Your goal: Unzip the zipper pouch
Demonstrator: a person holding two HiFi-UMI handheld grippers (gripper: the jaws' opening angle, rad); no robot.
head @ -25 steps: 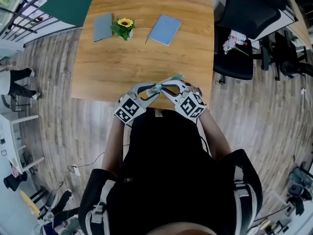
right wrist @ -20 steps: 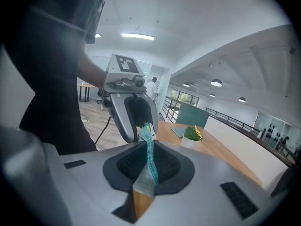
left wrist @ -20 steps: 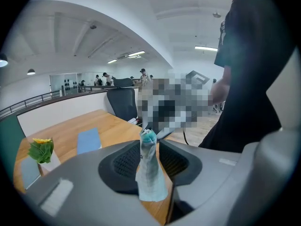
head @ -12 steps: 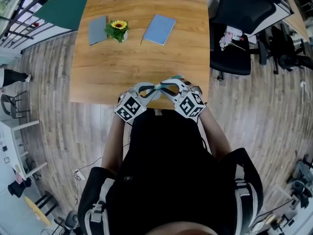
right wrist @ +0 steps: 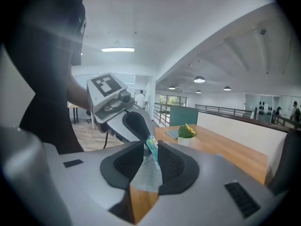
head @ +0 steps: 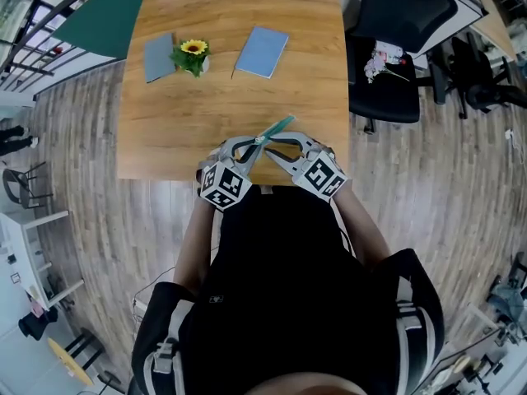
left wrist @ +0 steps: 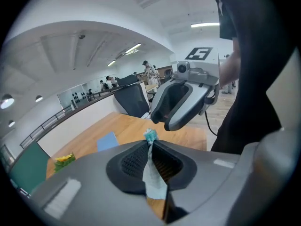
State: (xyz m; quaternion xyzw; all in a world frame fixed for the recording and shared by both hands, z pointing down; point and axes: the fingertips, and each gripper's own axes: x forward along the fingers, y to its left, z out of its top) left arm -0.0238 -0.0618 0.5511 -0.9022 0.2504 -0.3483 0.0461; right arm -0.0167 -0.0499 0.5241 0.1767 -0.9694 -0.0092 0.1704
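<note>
A flat teal zipper pouch [head: 276,127] hangs above the wooden table's [head: 189,130] near edge, its free end slanting up to the far right. My left gripper [head: 257,144] has just been closing, and in the left gripper view its pads are pressed on the pouch's pale fabric [left wrist: 153,173] just below the teal zipper end. My right gripper [head: 272,145] faces it from the right and has just been opening. In the right gripper view the pouch [right wrist: 148,173] stands in the gap between the pads, with space on its left side.
At the table's far side lie a grey notebook [head: 158,56], a potted sunflower [head: 192,53] and a blue notebook [head: 262,52]. A black office chair [head: 387,81] stands to the right of the table. A green board [head: 99,19] lies at the far left corner.
The pouch's free end has swung up and out to the far right. The left gripper has shifted slightly and rolled, closing on the pouch.
</note>
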